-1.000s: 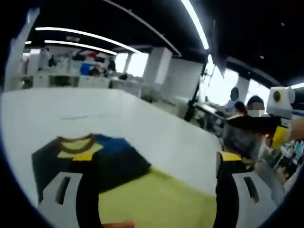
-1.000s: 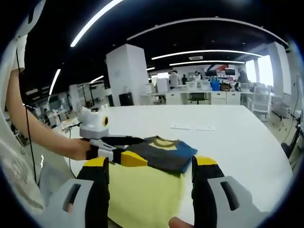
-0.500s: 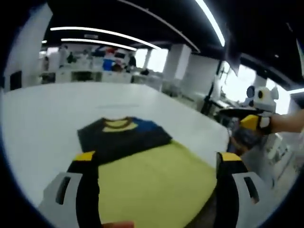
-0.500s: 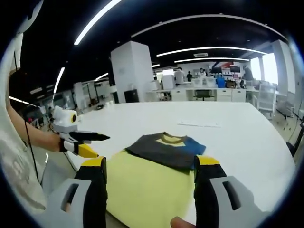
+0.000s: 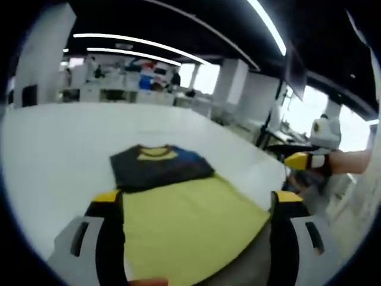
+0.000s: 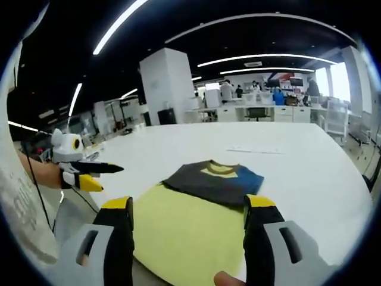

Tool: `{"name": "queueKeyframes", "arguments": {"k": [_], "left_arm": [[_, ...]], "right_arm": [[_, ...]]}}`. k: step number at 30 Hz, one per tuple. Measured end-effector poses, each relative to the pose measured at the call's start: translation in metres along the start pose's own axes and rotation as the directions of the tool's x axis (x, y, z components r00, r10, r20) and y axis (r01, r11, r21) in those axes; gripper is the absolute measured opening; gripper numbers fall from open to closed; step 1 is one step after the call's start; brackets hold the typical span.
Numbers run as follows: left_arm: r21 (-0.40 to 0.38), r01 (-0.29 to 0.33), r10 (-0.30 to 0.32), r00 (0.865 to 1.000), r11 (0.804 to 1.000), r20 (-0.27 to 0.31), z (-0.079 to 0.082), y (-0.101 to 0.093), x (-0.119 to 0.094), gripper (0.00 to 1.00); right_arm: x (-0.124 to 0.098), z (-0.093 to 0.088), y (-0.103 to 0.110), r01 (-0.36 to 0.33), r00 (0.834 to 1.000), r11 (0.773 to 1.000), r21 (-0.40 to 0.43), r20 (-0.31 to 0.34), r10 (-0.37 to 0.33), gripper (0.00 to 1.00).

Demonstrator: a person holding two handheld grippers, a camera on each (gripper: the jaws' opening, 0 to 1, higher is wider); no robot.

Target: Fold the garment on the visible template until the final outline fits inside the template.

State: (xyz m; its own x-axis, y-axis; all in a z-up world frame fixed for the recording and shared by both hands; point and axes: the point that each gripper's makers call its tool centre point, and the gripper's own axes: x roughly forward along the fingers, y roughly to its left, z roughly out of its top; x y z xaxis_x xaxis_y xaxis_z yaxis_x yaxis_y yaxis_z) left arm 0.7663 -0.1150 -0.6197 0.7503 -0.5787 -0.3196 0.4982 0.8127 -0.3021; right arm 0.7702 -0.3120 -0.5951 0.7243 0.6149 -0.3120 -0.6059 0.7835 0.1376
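Broadly, a white worktop (image 6: 309,173) in an open office hall carries everything. Yellow template (image 6: 190,229) lies flat at the near edge; in the left gripper view its near corner (image 5: 238,229) seems to reach or overhang that edge. Folded garment (image 6: 214,180), dark with a blue panel and yellow collar, rests on the template's far end and partly on bare worktop beyond it (image 5: 159,168).

Right gripper (image 6: 187,205): fingers spread wide, empty, held above the template's near part. Left gripper (image 5: 196,199): fingers likewise wide and empty. The left gripper is also seen from the right gripper view (image 6: 98,173), off to the side, well apart from the cloth; there I cannot tell its gap.

Risk, as a judgement: the garment's far portion lies outside the template, so the outline may not yet fit. Dragging it inward with one gripper could shift the loose template or undo the fold.
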Motion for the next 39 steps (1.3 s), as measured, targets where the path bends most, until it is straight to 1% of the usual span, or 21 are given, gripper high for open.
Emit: {"name": "queueKeyframes", "arguments": {"k": [1, 3, 9, 12, 13, 16, 18, 19, 22, 23, 24, 25, 27, 29, 31, 33, 34, 35, 37, 38, 39], "left_arm": [[-0.018, -0.009, 0.009, 1.000, 1.000, 0.000, 0.000, 0.003, 0.000, 0.98], [-0.022, -0.019, 0.019, 1.000, 1.000, 0.005, 0.002, 0.007, -0.001, 0.98], [0.001, -0.017, 0.017, 1.000, 1.000, 0.021, 0.010, 0.008, -0.006, 0.97], [0.002, -0.023, 0.023, 1.000, 1.000, 0.019, 0.009, 0.008, -0.008, 0.96], [-0.010, -0.027, 0.027, 0.999, 1.000, 0.016, 0.007, 0.009, -0.008, 0.96], [-0.100, -0.041, 0.042, 0.999, 0.994, 0.016, 0.001, 0.014, -0.011, 0.96], [-0.116, -0.050, 0.051, 0.999, 0.992, 0.003, -0.003, 0.017, -0.013, 0.96], [-0.131, -0.058, 0.057, 0.998, 0.990, -0.007, -0.007, 0.019, -0.013, 0.96], [-0.206, -0.084, 0.072, 0.995, 0.975, -0.069, -0.023, 0.024, -0.016, 0.96], [-0.262, -0.092, 0.067, 0.992, 0.961, -0.103, -0.032, 0.026, -0.017, 0.96], [-0.278, -0.094, 0.066, 0.992, 0.956, -0.110, -0.034, 0.027, -0.017, 0.96], [-0.324, -0.102, 0.074, 0.993, 0.940, -0.096, -0.035, 0.030, -0.018, 0.96], [-0.376, -0.123, 0.088, 0.990, 0.918, -0.110, -0.042, 0.035, -0.021, 0.96], [-0.390, -0.136, 0.091, 0.987, 0.911, -0.131, -0.048, 0.040, -0.023, 0.95], [-0.403, -0.154, 0.098, 0.983, 0.902, -0.156, -0.053, 0.042, -0.026, 0.94], [-0.421, -0.166, 0.095, 0.978, 0.892, -0.185, -0.060, 0.044, -0.028, 0.94], [-0.434, -0.176, 0.092, 0.974, 0.884, -0.209, -0.065, 0.045, -0.030, 0.92], [-0.441, -0.184, 0.091, 0.971, 0.878, -0.223, -0.068, 0.045, -0.031, 0.92], [-0.477, -0.194, 0.073, 0.963, 0.857, -0.261, -0.077, 0.044, -0.033, 0.91], [-0.500, -0.192, 0.054, 0.959, 0.844, -0.277, -0.080, 0.042, -0.034, 0.91], [-0.506, -0.190, 0.050, 0.959, 0.841, -0.277, -0.081, 0.042, -0.034, 0.91]], "right_arm": [[-0.001, 0.000, 0.000, 0.001, 1.000, 1.000, 0.001, 0.001, -0.001, 0.75], [-0.002, 0.000, -0.001, 0.005, 1.000, 1.000, 0.001, 0.003, -0.005, 0.75], [-0.006, -0.005, -0.004, 0.010, 1.000, 1.000, 0.003, -0.007, -0.010, 0.75], [-0.007, -0.008, -0.005, 0.011, 1.000, 1.000, 0.007, -0.013, -0.011, 0.75], [-0.007, -0.008, -0.005, 0.008, 1.000, 1.000, 0.008, -0.016, -0.008, 0.75], [-0.007, -0.013, -0.004, 0.001, 0.999, 1.000, 0.009, -0.032, -0.001, 0.75], [-0.008, -0.015, -0.004, 0.001, 0.999, 1.000, 0.012, -0.039, 0.000, 0.76], [-0.008, -0.018, -0.005, 0.000, 0.999, 1.000, 0.017, -0.048, 0.000, 0.76], [-0.008, -0.031, -0.007, 0.003, 0.995, 0.999, 0.053, -0.099, 0.003, 0.75], [-0.010, -0.041, -0.007, 0.001, 0.990, 0.995, 0.096, -0.137, 0.012, 0.73], [-0.010, -0.047, -0.008, 0.003, 0.987, 0.993, 0.119, -0.160, 0.016, 0.72], [-0.011, -0.055, -0.010, 0.012, 0.983, 0.988, 0.152, -0.183, 0.017, 0.71], [-0.015, -0.070, -0.013, 0.026, 0.973, 0.978, 0.209, -0.229, 0.023, 0.72], [-0.019, -0.079, -0.015, 0.031, 0.967, 0.972, 0.233, -0.251, 0.029, 0.71], [-0.026, -0.094, -0.017, 0.044, 0.946, 0.964, 0.264, -0.320, 0.045, 0.67], [-0.028, -0.102, -0.018, 0.056, 0.931, 0.953, 0.298, -0.360, 0.058, 0.60], [-0.030, -0.108, -0.019, 0.060, 0.918, 0.946, 0.319, -0.389, 0.073, 0.58], [-0.030, -0.112, -0.019, 0.062, 0.910, 0.940, 0.335, -0.406, 0.084, 0.57], [-0.031, -0.122, -0.016, 0.061, 0.880, 0.921, 0.385, -0.456, 0.132, 0.57], [-0.031, -0.127, -0.015, 0.058, 0.861, 0.914, 0.401, -0.484, 0.157, 0.56], [-0.031, -0.128, -0.014, 0.058, 0.856, 0.913, 0.404, -0.491, 0.163, 0.54]]}}
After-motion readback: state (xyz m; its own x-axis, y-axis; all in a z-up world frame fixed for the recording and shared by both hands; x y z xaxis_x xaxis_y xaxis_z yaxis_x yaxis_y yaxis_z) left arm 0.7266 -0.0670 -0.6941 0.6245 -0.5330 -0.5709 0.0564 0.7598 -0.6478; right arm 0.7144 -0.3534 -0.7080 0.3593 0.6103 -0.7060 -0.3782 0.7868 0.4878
